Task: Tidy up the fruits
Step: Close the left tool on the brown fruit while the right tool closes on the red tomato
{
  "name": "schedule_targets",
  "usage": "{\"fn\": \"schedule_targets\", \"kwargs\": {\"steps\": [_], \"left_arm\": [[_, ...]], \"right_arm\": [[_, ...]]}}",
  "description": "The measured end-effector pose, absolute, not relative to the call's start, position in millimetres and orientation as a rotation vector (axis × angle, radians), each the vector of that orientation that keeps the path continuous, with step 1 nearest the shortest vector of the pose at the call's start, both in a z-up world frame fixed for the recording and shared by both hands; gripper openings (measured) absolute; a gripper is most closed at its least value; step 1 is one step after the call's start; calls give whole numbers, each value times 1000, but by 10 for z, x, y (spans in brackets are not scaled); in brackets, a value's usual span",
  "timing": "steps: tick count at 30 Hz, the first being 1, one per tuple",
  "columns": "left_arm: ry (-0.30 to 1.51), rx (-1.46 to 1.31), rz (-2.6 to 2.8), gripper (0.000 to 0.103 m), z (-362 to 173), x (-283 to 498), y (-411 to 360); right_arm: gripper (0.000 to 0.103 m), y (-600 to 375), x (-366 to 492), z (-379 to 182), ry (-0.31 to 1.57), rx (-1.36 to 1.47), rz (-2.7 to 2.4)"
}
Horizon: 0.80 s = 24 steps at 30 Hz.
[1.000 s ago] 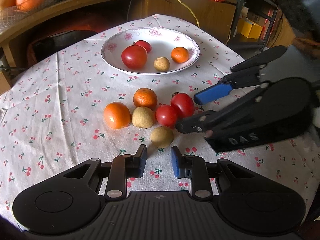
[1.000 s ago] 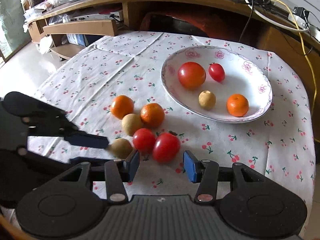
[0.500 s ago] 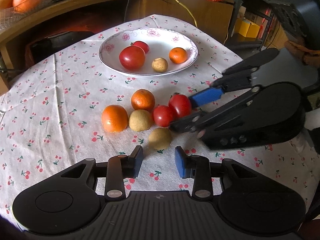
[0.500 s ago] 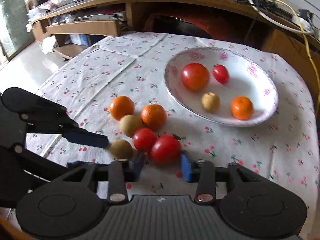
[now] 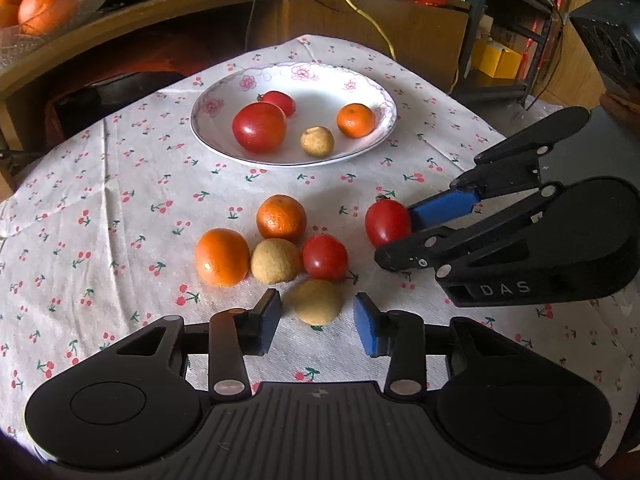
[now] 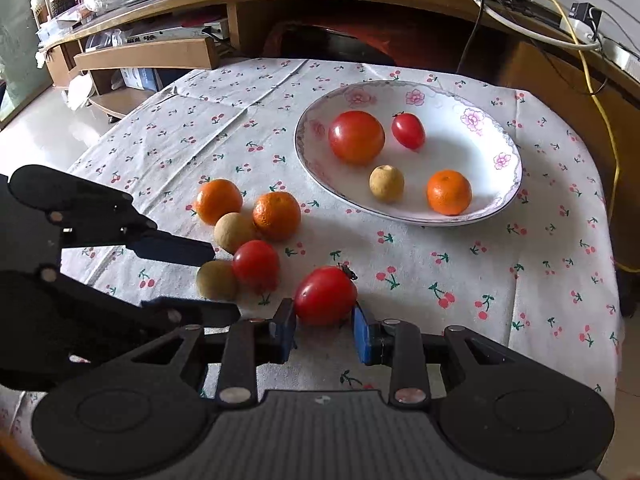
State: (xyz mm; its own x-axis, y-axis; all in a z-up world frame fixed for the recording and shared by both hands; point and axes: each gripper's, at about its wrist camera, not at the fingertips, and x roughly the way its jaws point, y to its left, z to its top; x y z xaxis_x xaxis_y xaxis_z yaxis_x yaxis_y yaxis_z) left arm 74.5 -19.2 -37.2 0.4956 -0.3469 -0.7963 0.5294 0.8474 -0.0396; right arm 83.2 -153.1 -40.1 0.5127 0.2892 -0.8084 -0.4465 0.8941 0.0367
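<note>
Right gripper (image 6: 324, 330) low, jaws clamped shut on load — left gripper (image 5: 316, 322) low, jaws parted, empty.

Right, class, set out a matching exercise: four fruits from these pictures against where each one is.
Column 1:
1. big tomato
2. stemmed tomato
3. near longan
4. loose oranges

Column 2:
A. between the left gripper's open pads
B. on the cloth, untouched
C. on the plate
D. between the right gripper's pads

Pairs: 1-C, 2-D, 3-A, 4-B
</note>
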Motion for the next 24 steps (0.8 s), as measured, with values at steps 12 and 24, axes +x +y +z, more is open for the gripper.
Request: {"fn": "schedule_targets", "kwargs": {"steps": [12,24], "left_arm": [[908,242,-548,44,-360,723,-232],[902,247,-551,50,-384,739,-259]], "right_arm": [[43,-1516,913,-406,939,-121,432],[34,-1414,919,-425,912,-133,401]]}}
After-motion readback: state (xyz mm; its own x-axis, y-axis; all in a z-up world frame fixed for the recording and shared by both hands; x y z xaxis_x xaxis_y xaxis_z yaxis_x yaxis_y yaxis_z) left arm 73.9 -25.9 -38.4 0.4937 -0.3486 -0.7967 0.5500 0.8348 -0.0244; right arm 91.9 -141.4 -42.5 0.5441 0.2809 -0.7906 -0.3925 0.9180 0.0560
